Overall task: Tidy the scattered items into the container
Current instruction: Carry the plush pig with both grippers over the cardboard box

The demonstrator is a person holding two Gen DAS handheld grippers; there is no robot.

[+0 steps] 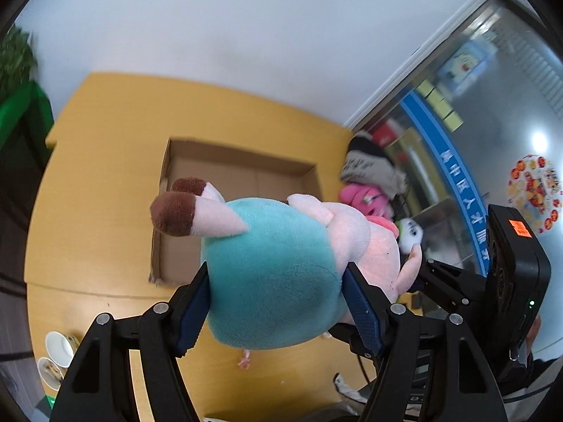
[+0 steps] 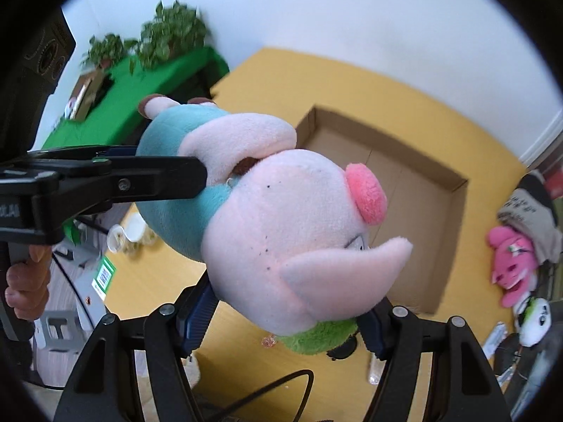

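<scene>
A plush pig (image 1: 274, 274) with a teal body, pink head and brown-tipped feet hangs in the air above the yellow table (image 1: 98, 190). My left gripper (image 1: 278, 302) is shut on its teal body. My right gripper (image 2: 285, 320) is shut on its pink head (image 2: 281, 239), with a green plush part under it. The left gripper also shows in the right wrist view (image 2: 105, 179), and the right gripper in the left wrist view (image 1: 457, 288). An open cardboard box (image 1: 246, 172) lies on the table beyond the pig; it also shows in the right wrist view (image 2: 415, 190).
A pink plush (image 2: 513, 260), a white and green plush (image 2: 535, 320) and a dark bundle (image 2: 531, 204) lie right of the box. Small bowls (image 1: 58, 351) sit at the table's near left. A green shelf with plants (image 2: 147, 81) stands left. A glass door (image 1: 492, 123) is at right.
</scene>
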